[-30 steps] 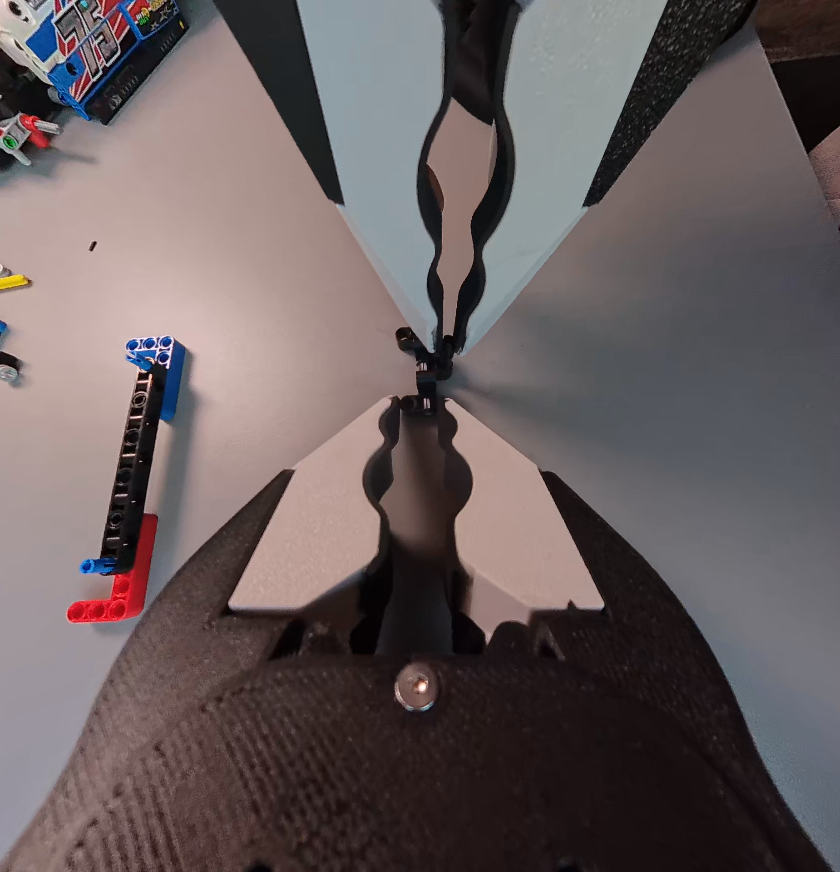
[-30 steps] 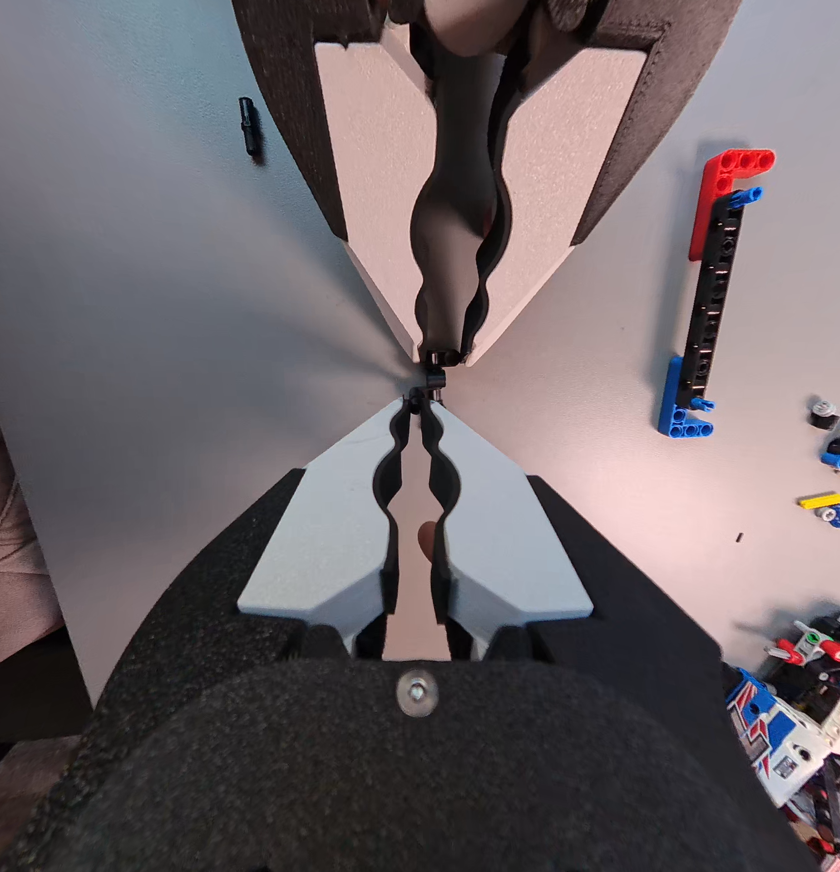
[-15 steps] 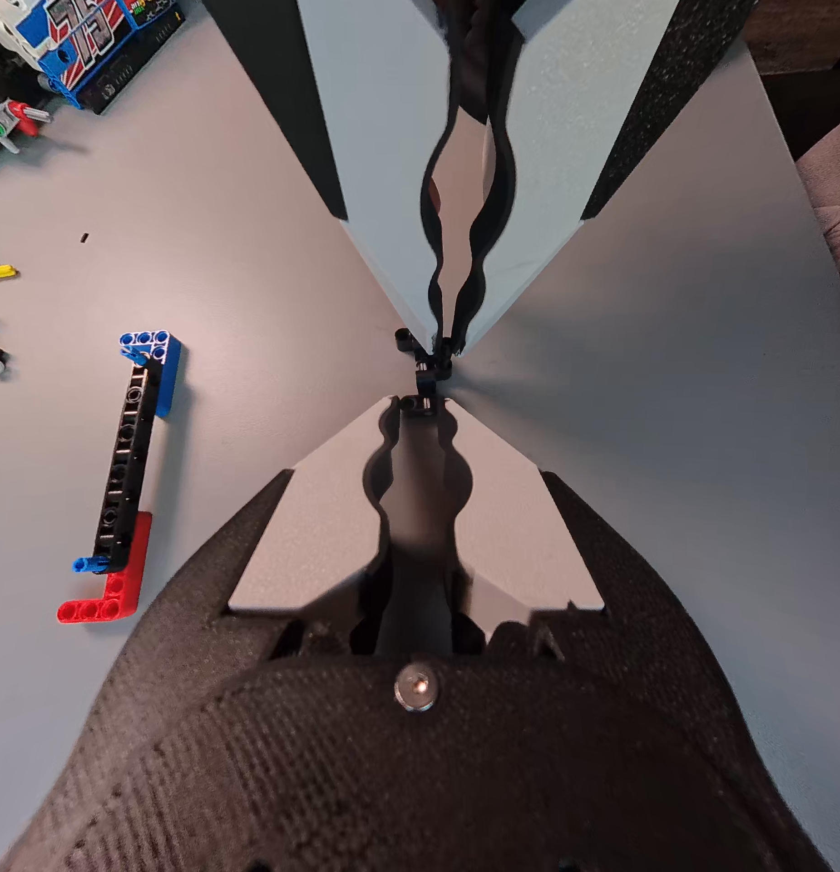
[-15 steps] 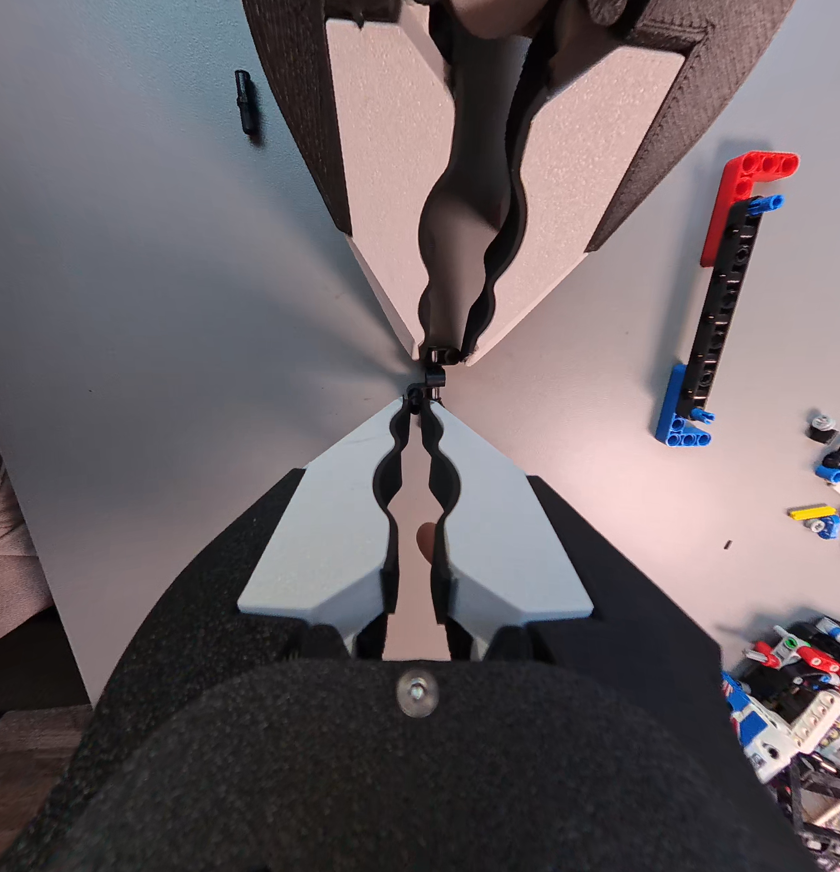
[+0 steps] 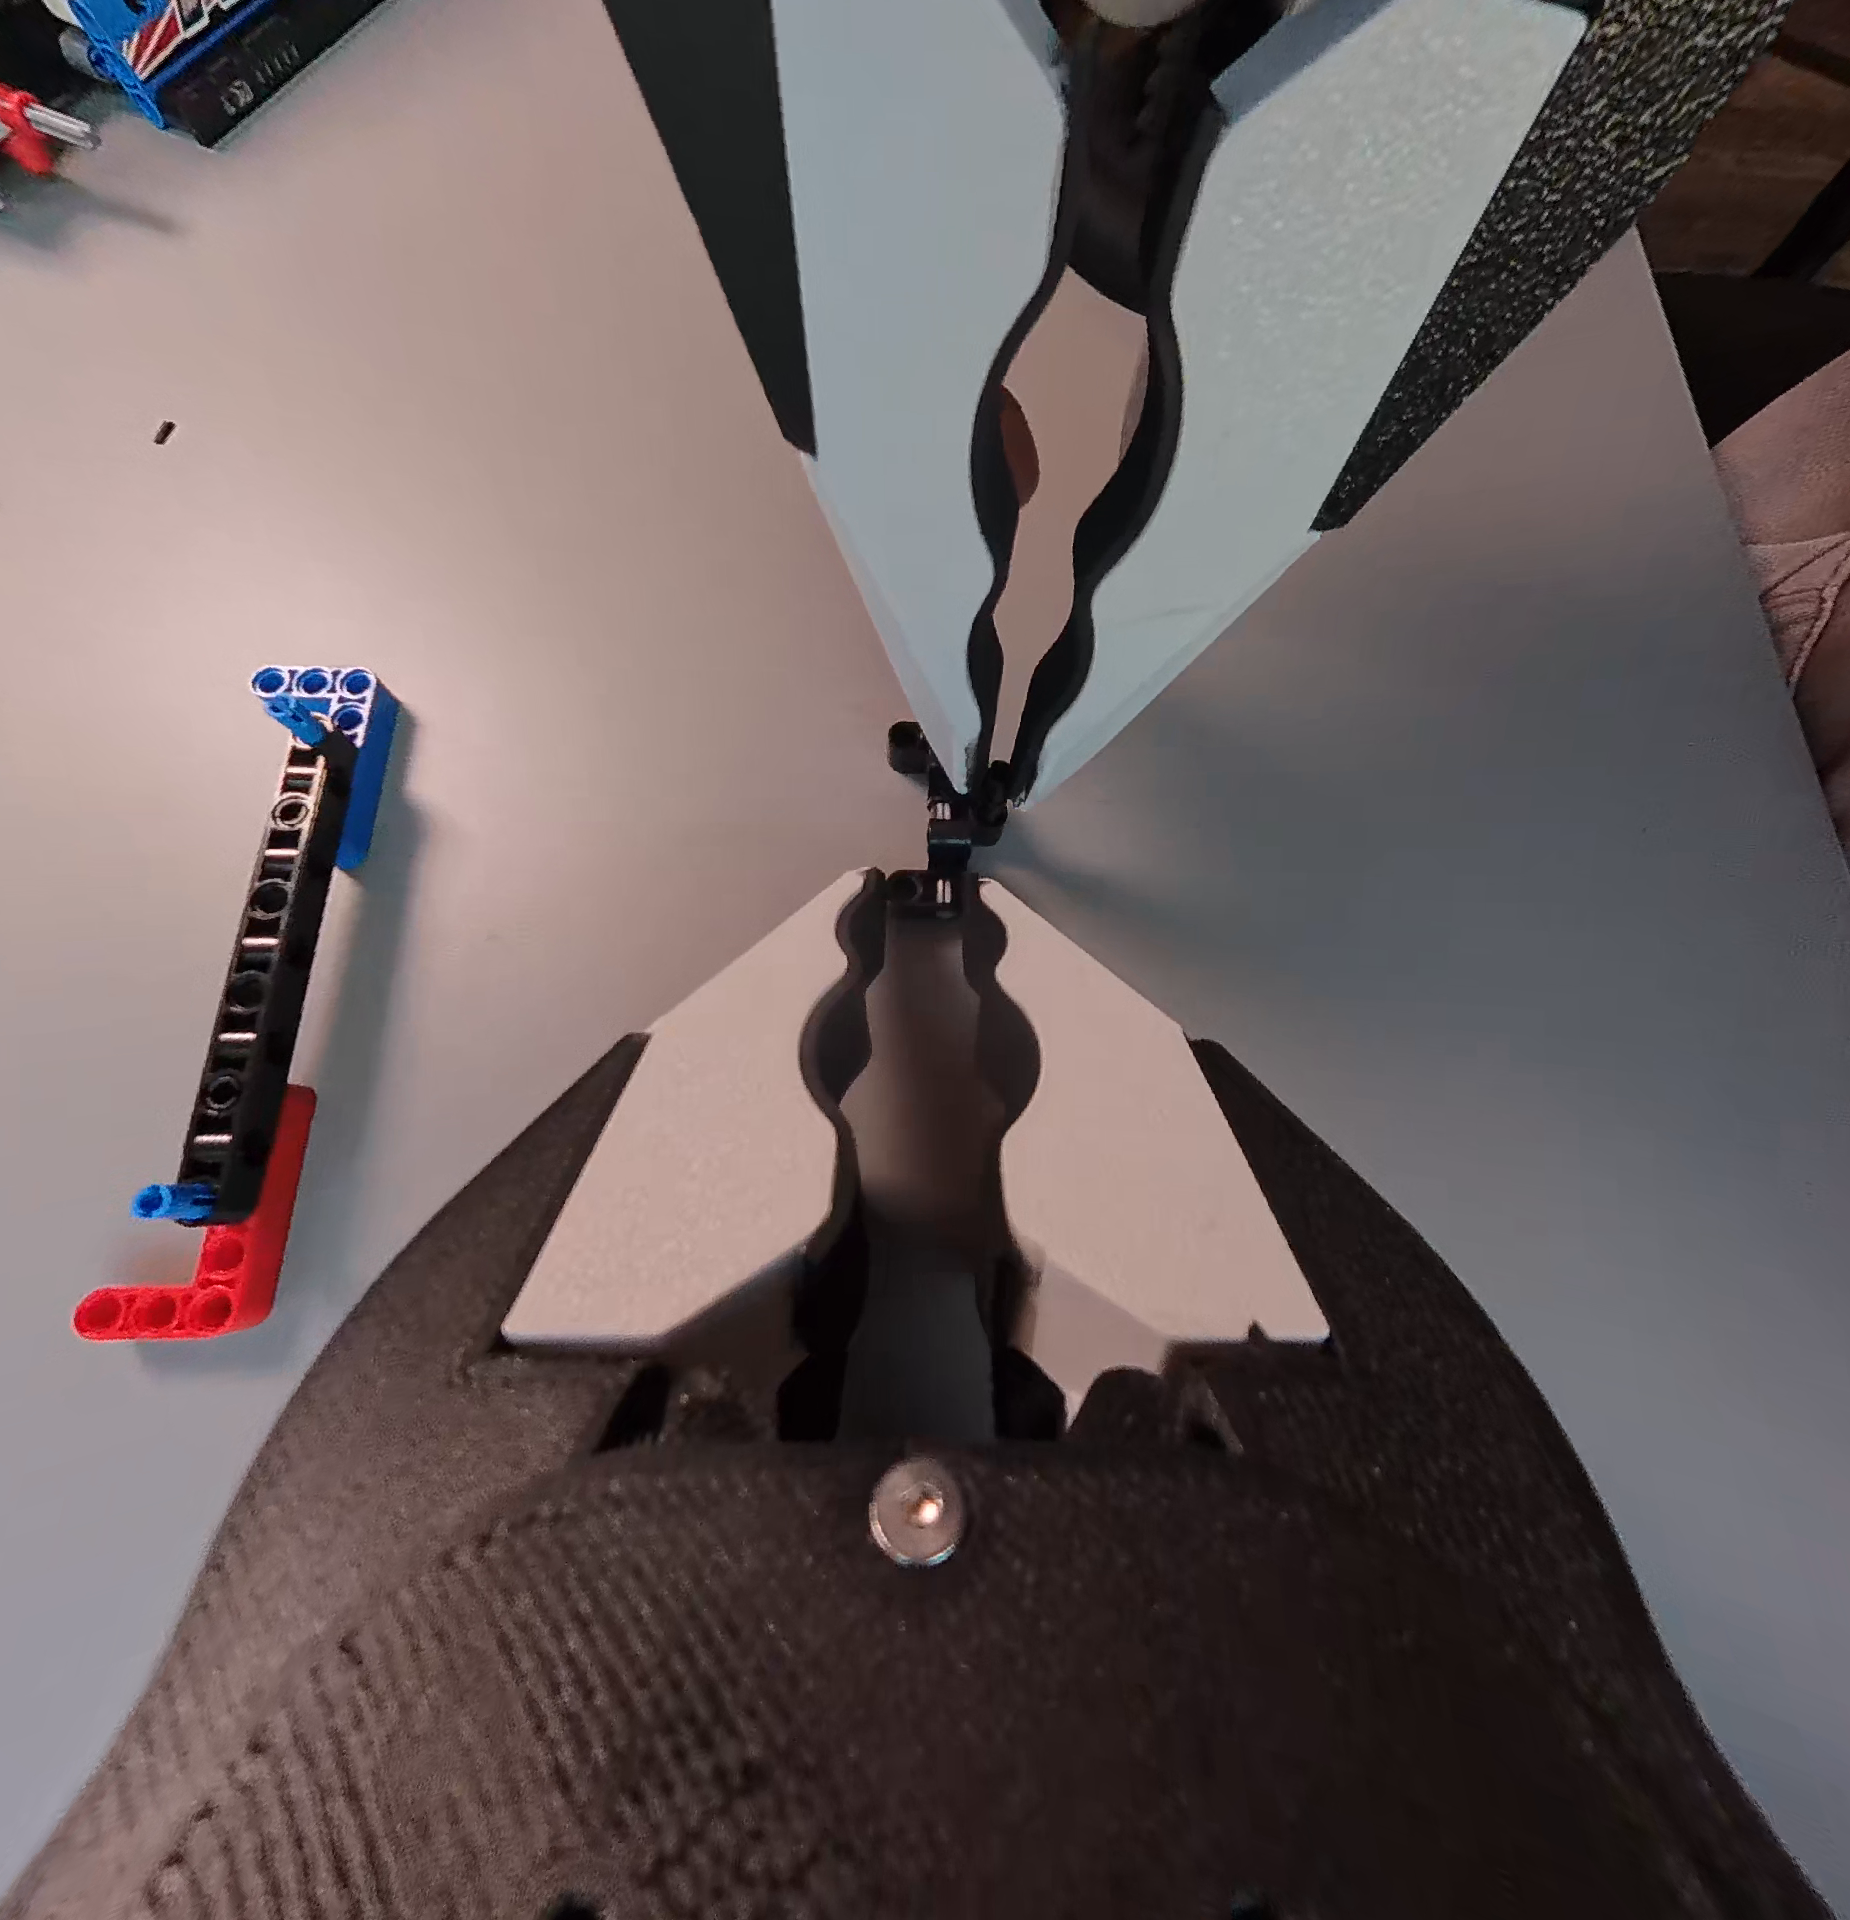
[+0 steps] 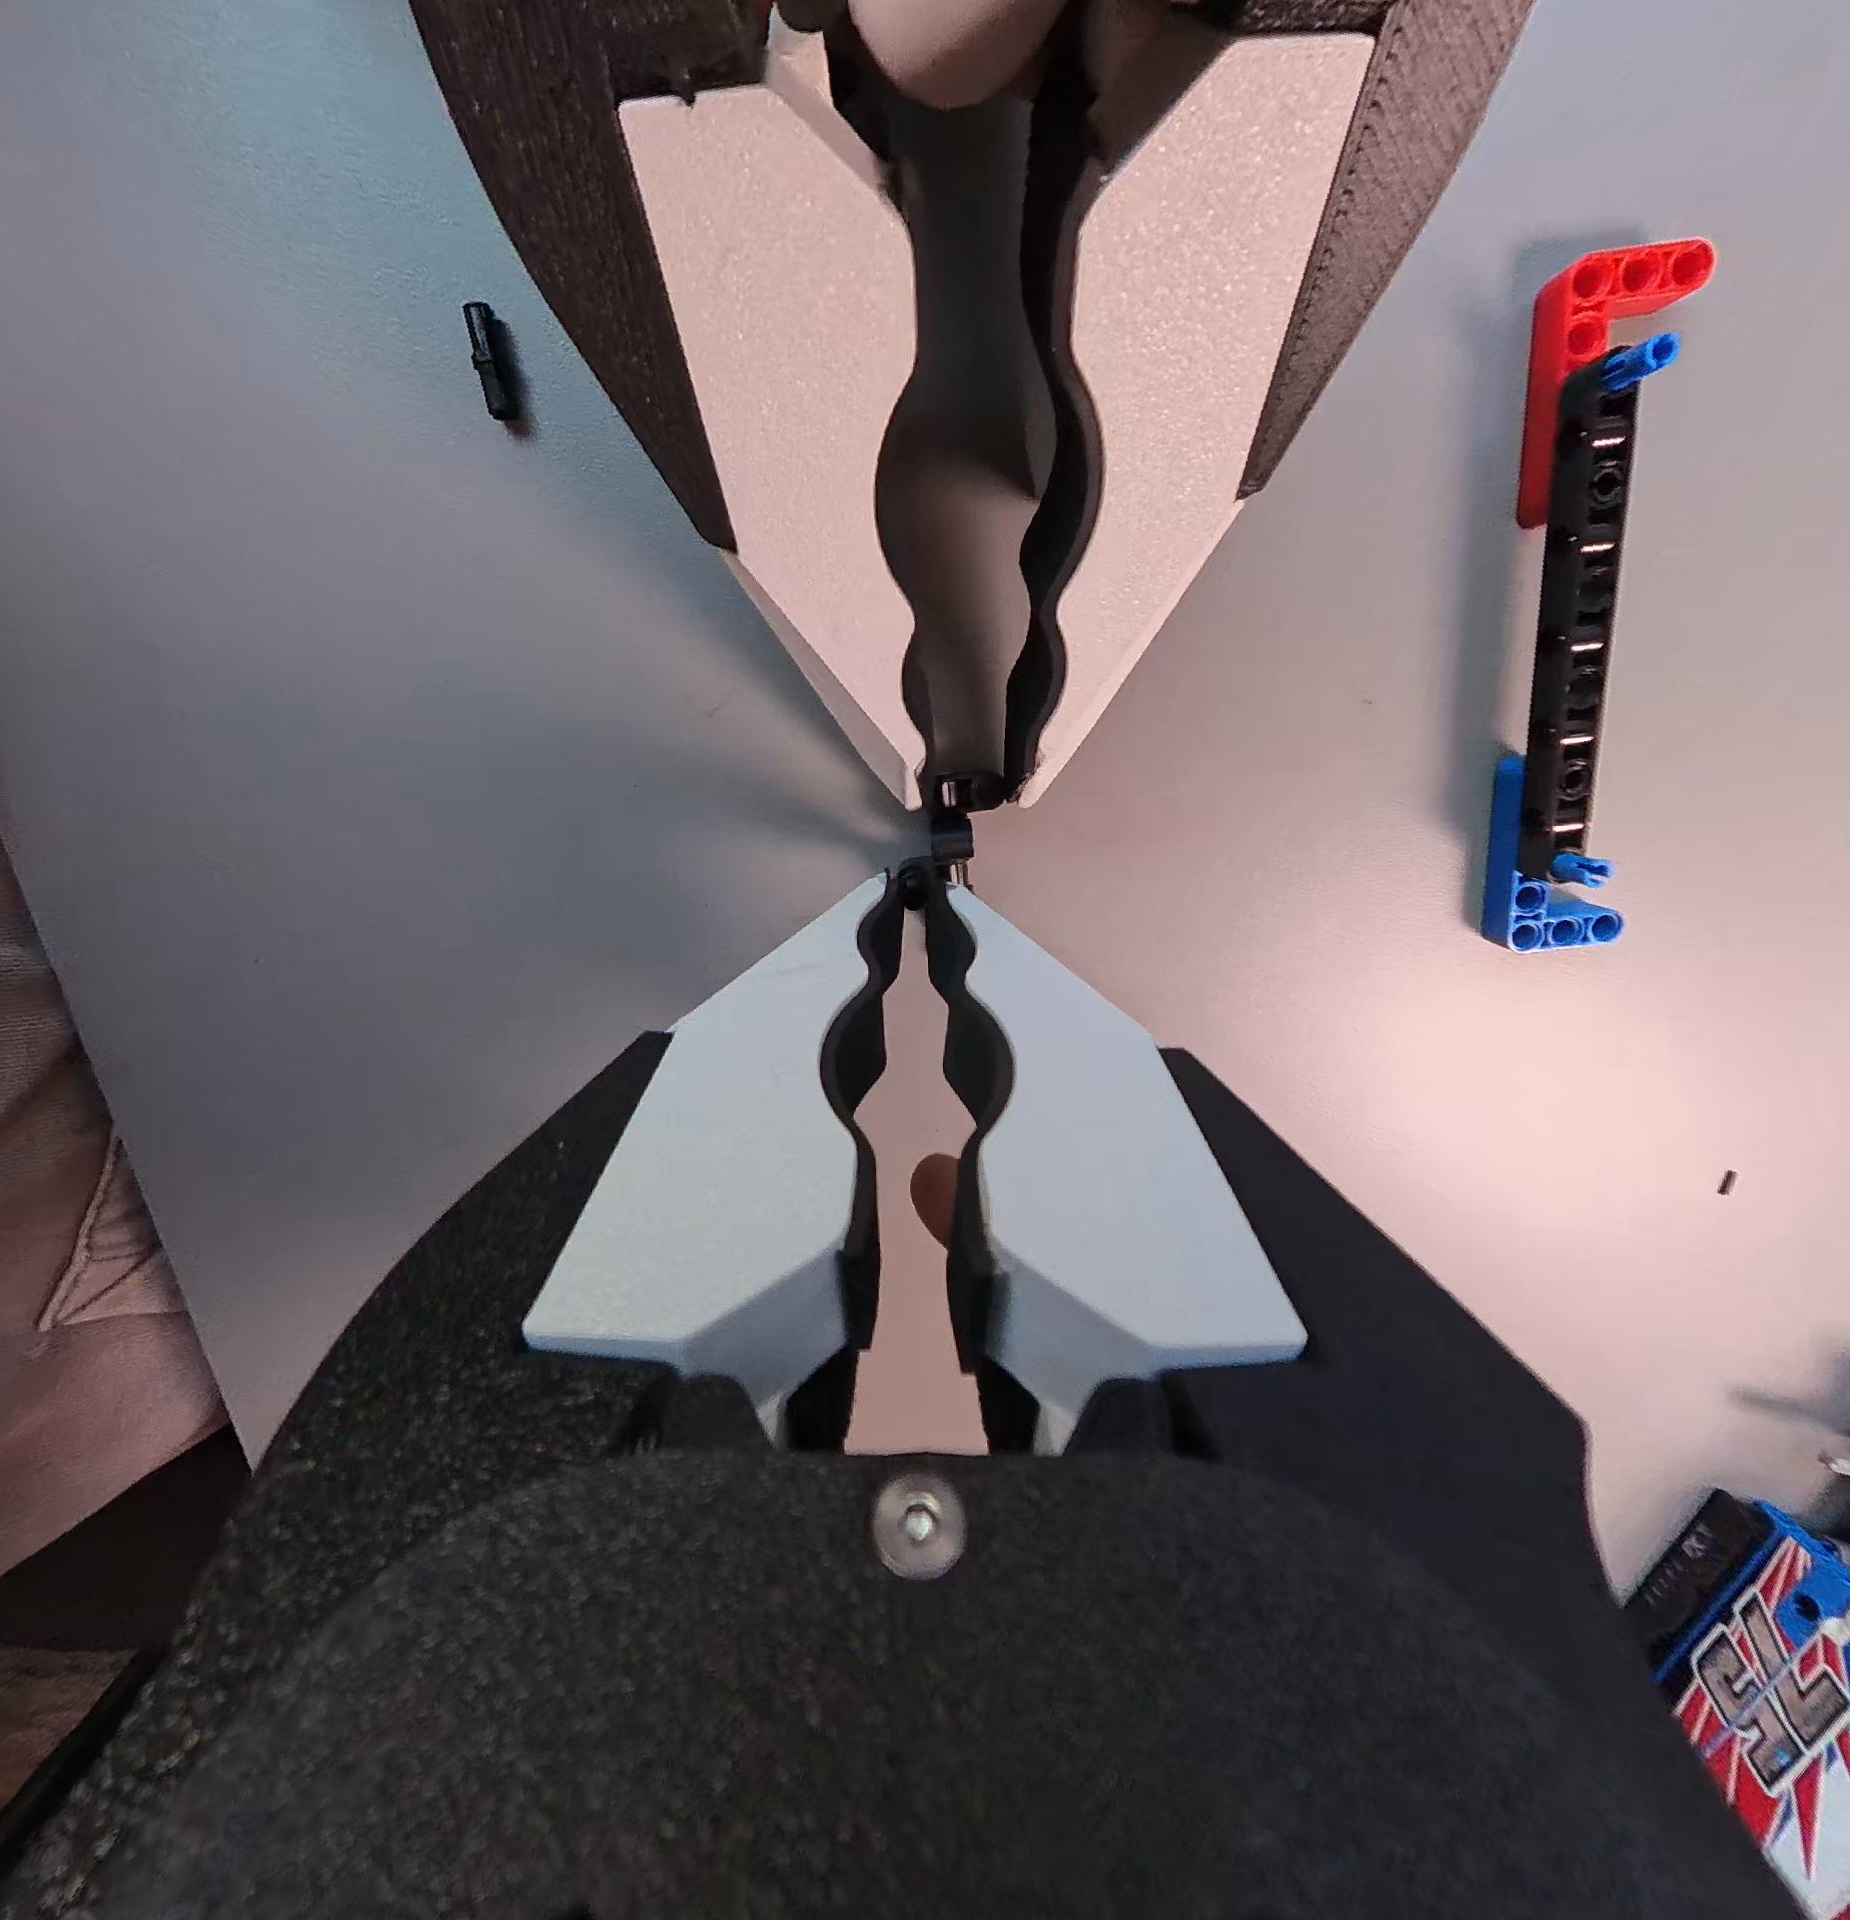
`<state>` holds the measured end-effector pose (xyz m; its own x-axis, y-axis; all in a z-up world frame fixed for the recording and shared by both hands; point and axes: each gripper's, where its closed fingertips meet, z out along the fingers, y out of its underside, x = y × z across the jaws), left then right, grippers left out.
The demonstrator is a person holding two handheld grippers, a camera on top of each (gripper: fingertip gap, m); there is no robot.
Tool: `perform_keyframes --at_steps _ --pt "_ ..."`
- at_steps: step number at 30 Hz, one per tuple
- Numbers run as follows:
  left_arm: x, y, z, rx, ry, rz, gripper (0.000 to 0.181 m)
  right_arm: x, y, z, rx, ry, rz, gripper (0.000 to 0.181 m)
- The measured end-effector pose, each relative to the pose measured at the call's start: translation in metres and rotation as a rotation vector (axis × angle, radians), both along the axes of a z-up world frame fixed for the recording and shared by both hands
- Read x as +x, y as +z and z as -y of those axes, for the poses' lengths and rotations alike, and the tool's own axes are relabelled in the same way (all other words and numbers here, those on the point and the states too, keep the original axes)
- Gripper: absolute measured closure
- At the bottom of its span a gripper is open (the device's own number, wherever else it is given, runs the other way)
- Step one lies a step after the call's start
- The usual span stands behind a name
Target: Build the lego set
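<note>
My left gripper (image 5: 926, 883) is shut on a small black connector (image 5: 923, 894) at its tips. My right gripper (image 6: 926, 883) comes in from the opposite side, tip to tip with it, and is shut on another small black connector piece (image 5: 957, 816). The two black pieces meet between the tips above the grey table (image 5: 1420, 935); I cannot tell whether they are joined. The right gripper also shows in the left wrist view (image 5: 988, 790), and the left gripper in the right wrist view (image 6: 968, 790). A black beam with blue and red L-pieces (image 5: 266, 966) lies flat on the table.
The beam assembly also shows in the right wrist view (image 6: 1586, 623). A loose black pin (image 6: 490, 358) lies apart on the table. The printed set box (image 6: 1773, 1683) and several loose parts (image 5: 17, 125) sit at one side. The table edge (image 5: 1731, 520) borders pinkish fabric. About 10 cm separates my left fingertips from the loose black pin (image 6: 490, 358).
Both grippers stay shut and tip to tip on the black pieces. The pair has drifted slightly over the table, so the beam assembly and box have shifted in both views.
</note>
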<state>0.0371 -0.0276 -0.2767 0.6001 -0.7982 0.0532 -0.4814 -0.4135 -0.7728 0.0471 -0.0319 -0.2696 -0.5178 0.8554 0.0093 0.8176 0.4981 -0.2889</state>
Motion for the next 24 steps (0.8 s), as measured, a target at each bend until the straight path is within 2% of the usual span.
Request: perform_keyframes --at_steps 13,24 --pt "-0.0003 0.0003 -0.0013 -0.027 0.022 0.022 0.168 0.0004 -0.0008 0.0 -0.009 0.032 0.009 0.179" --pt "-0.0004 0.0004 -0.0022 -0.034 0.034 0.031 0.169 0.0003 -0.0019 -0.0001 0.086 0.132 0.022 0.179"
